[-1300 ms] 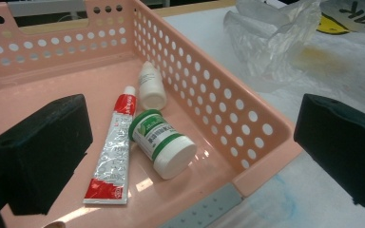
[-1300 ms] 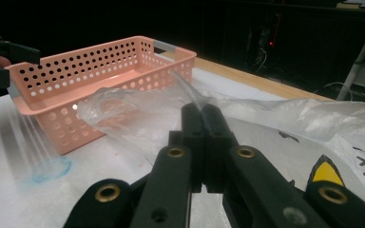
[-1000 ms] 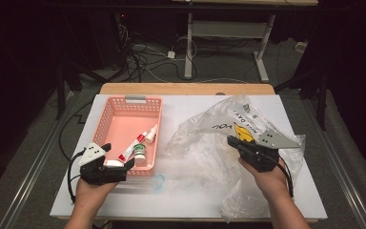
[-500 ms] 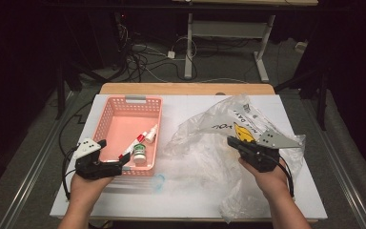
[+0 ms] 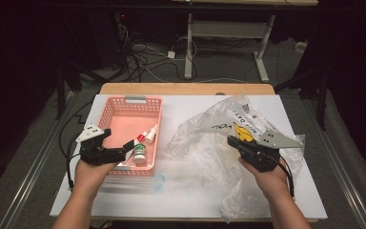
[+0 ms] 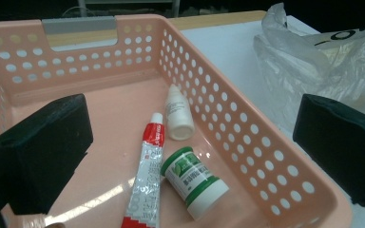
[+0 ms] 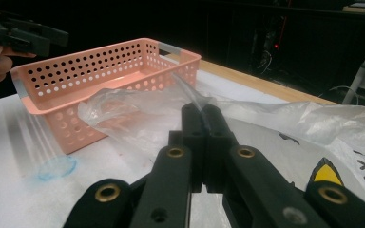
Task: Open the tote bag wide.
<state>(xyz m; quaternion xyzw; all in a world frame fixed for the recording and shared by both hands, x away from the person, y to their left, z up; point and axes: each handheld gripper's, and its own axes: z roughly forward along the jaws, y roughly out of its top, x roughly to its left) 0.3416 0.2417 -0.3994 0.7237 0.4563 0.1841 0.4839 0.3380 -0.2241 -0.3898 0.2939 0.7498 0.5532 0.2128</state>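
The counter (image 5: 124, 200) carries your plastic bag (image 5: 209, 143), pinched at its edge by your clenched right tongs (image 7: 200, 114). Beside it, the pink basket (image 5: 124, 102) holds a tube (image 6: 145, 185), a green-capped jar (image 6: 195, 183) and a dropper bottle (image 6: 178, 116). Your left tongs (image 5: 124, 151) have just drawn back, spread wide and empty: that item looks delivered, so the bag comes next.

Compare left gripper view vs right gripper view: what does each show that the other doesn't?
Left gripper view alone: the basket's contents, a red-and-white tube, a small white bottle and a green-capped jar, seen between the open left gripper.

Right gripper view alone: the right gripper shut on a fold of the plastic bag, and a blue ring mark on the table.

Both: the pink basket, the bag and the white table.
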